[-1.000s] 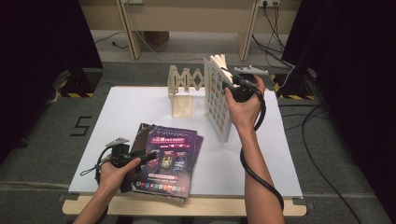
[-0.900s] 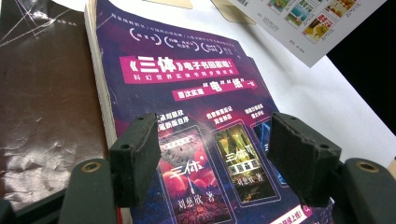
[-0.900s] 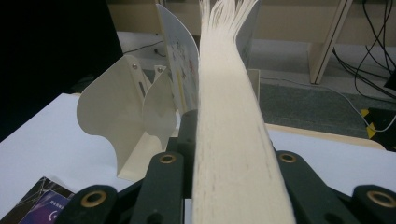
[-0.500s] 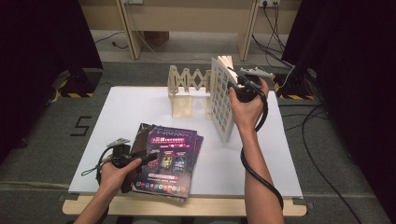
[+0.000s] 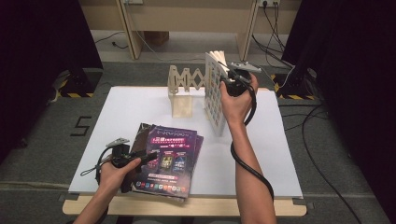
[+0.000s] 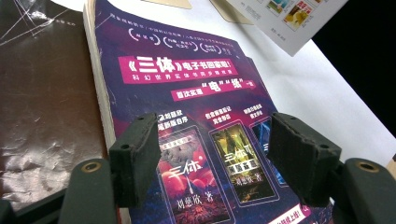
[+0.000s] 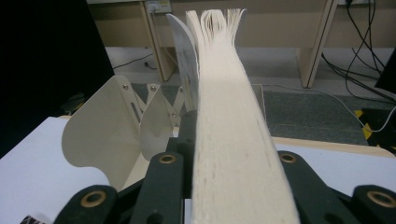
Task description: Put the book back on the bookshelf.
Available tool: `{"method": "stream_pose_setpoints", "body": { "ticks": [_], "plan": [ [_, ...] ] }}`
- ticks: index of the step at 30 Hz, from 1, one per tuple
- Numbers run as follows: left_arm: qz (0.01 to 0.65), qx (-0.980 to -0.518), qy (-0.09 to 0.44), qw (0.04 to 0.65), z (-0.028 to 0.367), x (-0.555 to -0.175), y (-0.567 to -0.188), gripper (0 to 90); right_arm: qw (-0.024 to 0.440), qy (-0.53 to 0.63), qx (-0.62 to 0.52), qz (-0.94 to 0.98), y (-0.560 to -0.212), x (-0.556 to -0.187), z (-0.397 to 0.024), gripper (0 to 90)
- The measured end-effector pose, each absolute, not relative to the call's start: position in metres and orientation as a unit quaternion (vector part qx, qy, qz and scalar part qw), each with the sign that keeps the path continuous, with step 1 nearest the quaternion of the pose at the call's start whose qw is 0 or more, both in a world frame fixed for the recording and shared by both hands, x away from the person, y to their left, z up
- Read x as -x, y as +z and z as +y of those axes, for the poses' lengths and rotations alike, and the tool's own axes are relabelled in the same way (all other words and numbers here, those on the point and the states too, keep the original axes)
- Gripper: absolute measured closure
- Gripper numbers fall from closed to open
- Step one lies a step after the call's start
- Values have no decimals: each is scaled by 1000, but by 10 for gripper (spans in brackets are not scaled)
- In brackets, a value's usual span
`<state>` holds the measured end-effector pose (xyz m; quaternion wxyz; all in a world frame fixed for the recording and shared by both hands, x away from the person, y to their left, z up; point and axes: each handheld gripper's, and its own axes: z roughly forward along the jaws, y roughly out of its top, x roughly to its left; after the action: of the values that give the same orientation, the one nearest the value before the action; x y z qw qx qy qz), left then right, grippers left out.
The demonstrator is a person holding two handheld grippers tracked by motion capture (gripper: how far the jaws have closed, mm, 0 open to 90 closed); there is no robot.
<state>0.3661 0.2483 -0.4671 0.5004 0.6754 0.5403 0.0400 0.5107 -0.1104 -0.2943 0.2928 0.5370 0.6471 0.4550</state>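
A person is standing at a white table with a gripper in each hand. The right gripper is holding a thick white book up on its bottom edge, near the back of the table. In the right gripper view the two black jaws are squeezing the book from both sides, so the grip is tight on it. The pages are fanning apart at the far end. The book is blocking most of that view, and I am not able to see the tips of the jaws behind it. The cover has a grid of small pictures, but they are too tiny to read from above.

Just beside the book a wooden zigzag rack is standing. Its right end is hiding behind the book.

The left gripper is resting low over a purple book near the front edge of the table. In the left gripper view its jaws are standing wide apart with only the purple cover showing between them, and they are gripping nothing. A dark brown book is lying under the purple one, and most of it is covered or cut off. Whether the jaw tips are touching the cover is hard to tell.
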Motion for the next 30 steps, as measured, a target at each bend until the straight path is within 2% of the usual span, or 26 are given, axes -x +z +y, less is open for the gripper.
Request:
{"method": "stream_pose_setpoints", "body": {
  "ticks": [8,17,30],
  "plan": [
    [541,-677,38,497,248,-367,-468,328,314,453,-542,635,-303,-519,-107,743],
    [539,-679,36,497,246,-366,-470,328,333,444,-539,634,-313,-510,-109,738],
    [538,-681,33,496,244,-365,-470,328,306,429,-548,650,-307,-501,-123,714]
  ]
}}
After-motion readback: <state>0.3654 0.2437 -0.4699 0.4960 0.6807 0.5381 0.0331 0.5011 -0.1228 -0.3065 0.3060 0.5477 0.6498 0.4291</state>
